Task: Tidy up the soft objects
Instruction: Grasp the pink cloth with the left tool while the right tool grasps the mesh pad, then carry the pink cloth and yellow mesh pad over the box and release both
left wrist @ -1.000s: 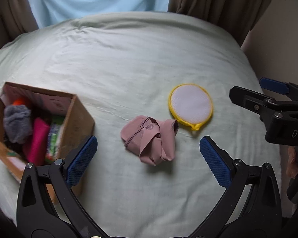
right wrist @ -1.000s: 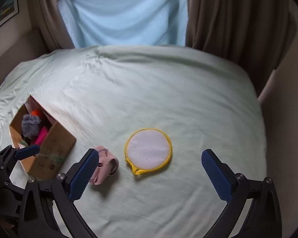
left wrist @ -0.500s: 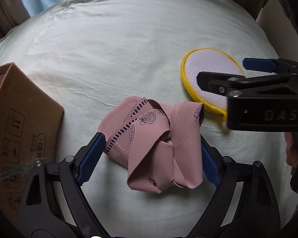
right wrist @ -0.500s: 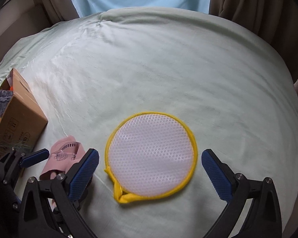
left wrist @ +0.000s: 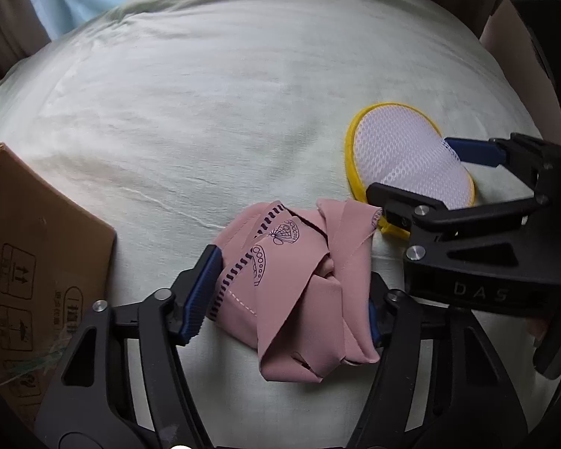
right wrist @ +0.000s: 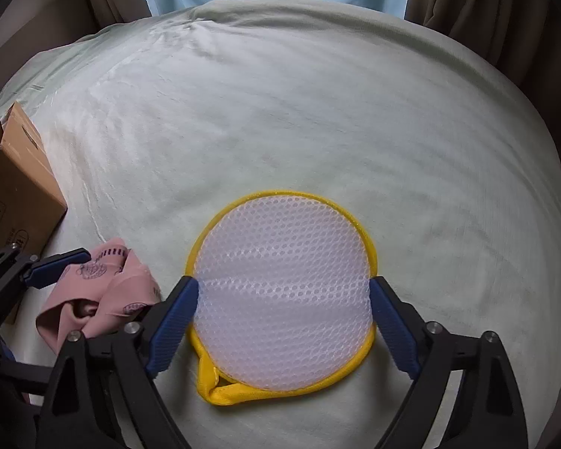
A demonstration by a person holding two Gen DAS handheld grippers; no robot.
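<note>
Both tongs have come down onto the bed (left wrist: 243, 86) since a second ago, when they hung well above it with jaws spread wide and the two soft things looked small below.

At 9 o'clock in the left wrist view the box (left wrist: 37, 258) now shows only its outer wall; a second ago its open top and the things inside were visible.

Next, the left tongs (left wrist: 291, 299) have dropped around the pink cloth (left wrist: 303, 280) at 6 o'clock. Their jaws are closing, with the crumpled cloth between them: the left pad (left wrist: 202, 295) lies against the cloth's edge and the right pad is mostly hidden behind a fold, so a firm pinch cannot be confirmed. Half a second ago the pads stood clearly wider than the bundle.

At 3 o'clock from the cloth, just beside it, lies the mesh pad (right wrist: 284, 295) with its yellow rim. The right tongs (right wrist: 284, 318) straddle it, jaws closing, pads at its two sides and seemingly just touching the mesh. Half a second ago there was a plain gap on either side.

Judging from this, both pickups are at the gripping stage at once. Neither thing is lifted yet; both rest on the bed. Once held, each likely goes to the box at the far left.
</note>
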